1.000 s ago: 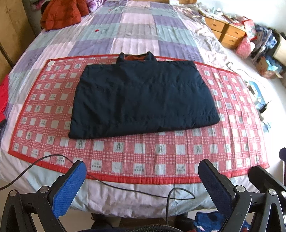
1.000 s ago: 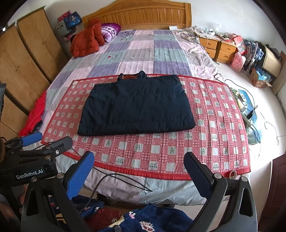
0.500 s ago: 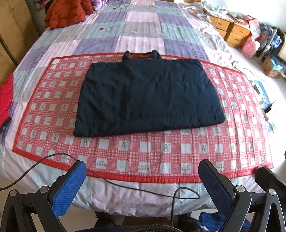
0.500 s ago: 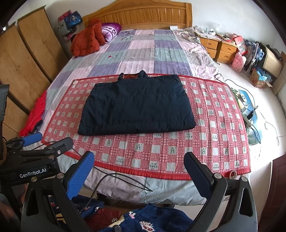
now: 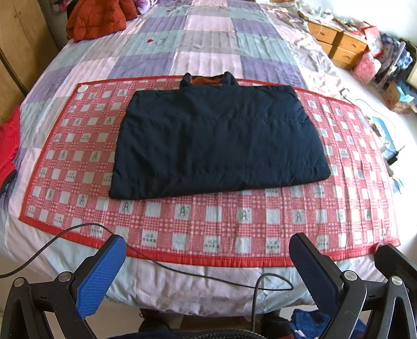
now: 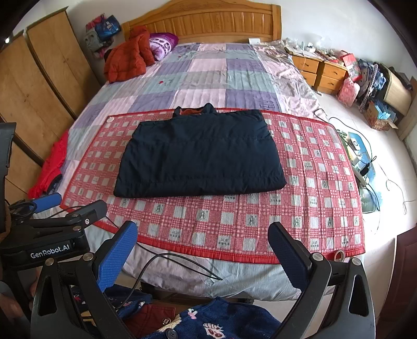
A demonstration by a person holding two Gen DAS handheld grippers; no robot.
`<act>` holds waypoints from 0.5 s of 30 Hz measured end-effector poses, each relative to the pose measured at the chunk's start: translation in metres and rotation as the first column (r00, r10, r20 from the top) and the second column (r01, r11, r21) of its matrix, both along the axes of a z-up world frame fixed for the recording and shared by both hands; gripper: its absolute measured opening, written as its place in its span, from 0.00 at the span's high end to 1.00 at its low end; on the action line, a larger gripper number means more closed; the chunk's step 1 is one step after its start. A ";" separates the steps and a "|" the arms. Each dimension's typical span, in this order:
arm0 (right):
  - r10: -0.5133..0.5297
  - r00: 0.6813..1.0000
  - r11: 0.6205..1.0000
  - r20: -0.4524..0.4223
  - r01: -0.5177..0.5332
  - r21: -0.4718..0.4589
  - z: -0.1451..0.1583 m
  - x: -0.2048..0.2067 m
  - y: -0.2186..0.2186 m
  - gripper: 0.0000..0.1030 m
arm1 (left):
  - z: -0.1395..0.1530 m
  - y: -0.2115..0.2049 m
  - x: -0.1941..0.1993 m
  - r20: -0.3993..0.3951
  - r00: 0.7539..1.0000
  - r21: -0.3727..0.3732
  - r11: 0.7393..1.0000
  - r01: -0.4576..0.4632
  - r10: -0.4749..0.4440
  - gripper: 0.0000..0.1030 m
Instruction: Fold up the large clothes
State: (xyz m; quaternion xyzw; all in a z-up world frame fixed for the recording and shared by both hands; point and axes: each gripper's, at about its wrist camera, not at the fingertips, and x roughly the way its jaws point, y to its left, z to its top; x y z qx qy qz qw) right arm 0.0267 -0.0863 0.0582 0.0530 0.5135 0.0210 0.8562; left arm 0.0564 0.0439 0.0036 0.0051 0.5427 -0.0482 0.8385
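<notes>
- A dark navy jacket (image 5: 216, 138) lies folded into a flat rectangle on the red checked mat (image 5: 208, 226), its collar with an orange lining toward the headboard end of the bed (image 6: 229, 75).
- The jacket sits nearer the mat's far edge and slightly toward its left end, with a broad strip of bare mat between it and the near edge.
- The left gripper (image 5: 208, 266) hangs beyond the foot edge of the bed, jaws spread wide, nothing between the blue pads.
- The right gripper (image 6: 206, 250) is likewise off the foot edge, jaws wide apart and holding nothing; neither touches the jacket.
- A black cable (image 5: 161, 266) trails over the foot edge of the bed between the jaws.
- An orange-red coat (image 6: 127, 57) is heaped at the far left corner near the wooden headboard (image 6: 208, 20).
- A patterned navy knit (image 6: 221, 320) lies below the right gripper, off the bed.
</notes>
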 end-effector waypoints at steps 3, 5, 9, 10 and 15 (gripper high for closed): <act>0.000 1.000 1.000 -0.001 0.000 0.002 0.000 0.000 0.000 0.01 | 0.001 0.000 0.001 0.001 1.000 0.000 1.000 -0.001 0.001 0.00; 0.001 1.000 1.000 -0.002 -0.001 0.000 0.000 0.001 0.000 0.01 | 0.001 0.000 0.001 0.000 1.000 0.002 1.000 -0.001 0.001 0.00; 0.001 1.000 1.000 -0.002 -0.001 0.001 0.000 0.001 0.000 0.01 | -0.001 0.001 -0.001 -0.001 1.000 0.001 1.000 -0.002 0.002 0.00; 0.001 1.000 1.000 -0.003 -0.001 0.001 0.000 0.001 0.000 0.01 | 0.000 0.002 0.000 -0.001 1.000 0.001 1.000 0.000 0.000 0.00; 0.001 1.000 1.000 -0.004 -0.001 0.001 0.000 0.001 0.000 0.01 | -0.001 0.002 -0.001 -0.002 1.000 0.000 1.000 -0.002 0.002 0.00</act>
